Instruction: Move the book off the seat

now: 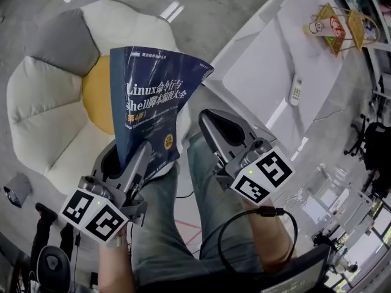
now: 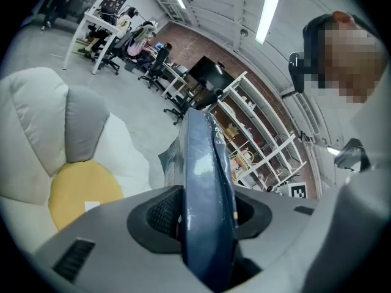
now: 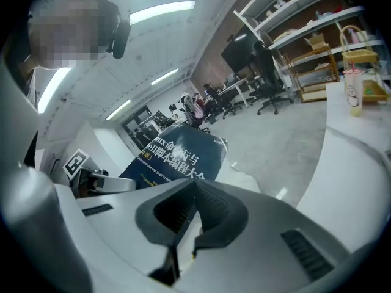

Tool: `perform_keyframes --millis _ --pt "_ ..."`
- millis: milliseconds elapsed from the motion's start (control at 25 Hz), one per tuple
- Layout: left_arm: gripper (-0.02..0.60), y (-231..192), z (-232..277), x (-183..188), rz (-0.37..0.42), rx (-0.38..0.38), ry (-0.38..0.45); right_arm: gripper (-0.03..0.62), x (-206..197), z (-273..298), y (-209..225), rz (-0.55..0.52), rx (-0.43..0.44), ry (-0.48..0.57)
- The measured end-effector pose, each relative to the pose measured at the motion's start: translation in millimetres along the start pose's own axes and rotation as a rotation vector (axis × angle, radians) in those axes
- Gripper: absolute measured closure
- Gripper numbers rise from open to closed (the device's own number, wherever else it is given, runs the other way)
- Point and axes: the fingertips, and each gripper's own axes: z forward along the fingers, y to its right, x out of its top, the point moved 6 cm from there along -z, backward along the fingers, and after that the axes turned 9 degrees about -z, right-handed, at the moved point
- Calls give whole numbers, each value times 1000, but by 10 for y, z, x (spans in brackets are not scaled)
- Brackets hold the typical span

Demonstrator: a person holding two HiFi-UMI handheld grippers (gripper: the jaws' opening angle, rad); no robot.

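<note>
Below me lies the flower-shaped seat, white petals round a yellow middle. The book is lifted clear of it, upright in the air. My left gripper clamps its jaws on the bottom edge to carry it. My right gripper hangs empty, jaws together, near the white bench — a likely landing spot.
</note>
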Motion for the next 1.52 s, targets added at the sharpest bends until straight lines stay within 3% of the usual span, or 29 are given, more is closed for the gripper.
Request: perform_keyframes --millis 160,400,560,760,1120,1320,1520 --pt "397 266 445 -132 -2 -40 -49 582 -14 -297 360 20 -39 17" --pt "397 501 697 -131 37 -57 -93 582 24 -606 568 40 -84 36" --pt "396 839 1202 -317 34 -68 -126 582 -25 -989 1099 68 -114 40" --pt "394 1026 1480 -383 35 -92 -150 582 -28 -1166 1353 91 -144 55" --pt "393 1683 2663 -630 37 -108 -237 582 49 -1741 2406 129 -193 60" --pt "391 1712 3059 -626 56 -124 -288 582 6 -1783 2691 158 -243 71" --pt "390 1577 3388 -505 -13 -169 -320 582 -30 -1631 2858 177 -285 65"
